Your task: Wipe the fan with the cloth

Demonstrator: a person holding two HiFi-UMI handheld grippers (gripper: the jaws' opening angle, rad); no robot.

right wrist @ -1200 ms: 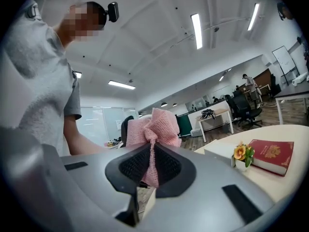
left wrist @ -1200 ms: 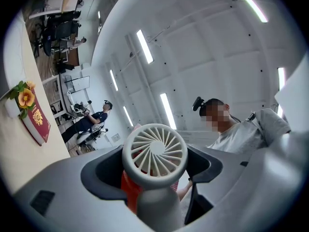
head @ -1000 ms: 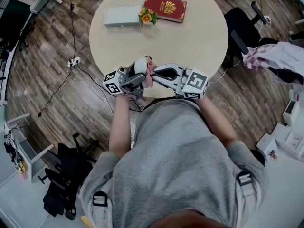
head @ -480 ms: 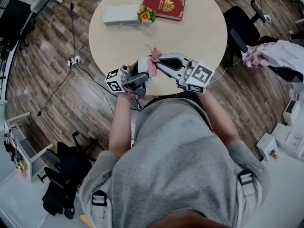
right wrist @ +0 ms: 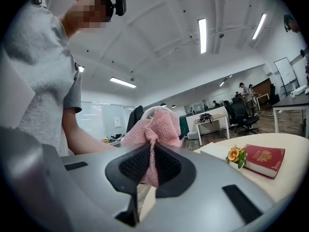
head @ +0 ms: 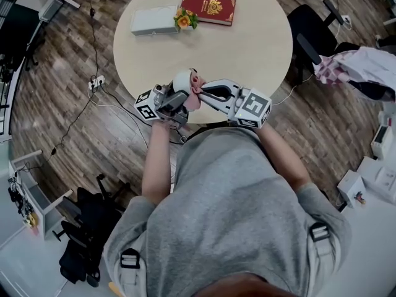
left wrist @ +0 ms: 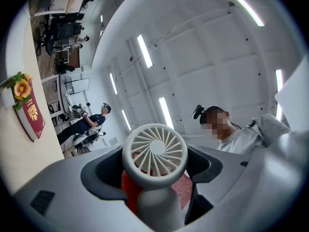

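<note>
Left gripper: jaws clamped on the body of the white fan, whose round grille stands above the jaws and faces the camera. Right gripper: jaws pinched together on the pink cloth, which bunches out beyond the tips. Head view: both grippers meet over the near edge of the round table, with the cloth against the fan head. A red book lies at the far edge, well apart

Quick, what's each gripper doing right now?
Left gripper: shut on the small white handheld fan.
Right gripper: shut on the pink knitted cloth.
</note>
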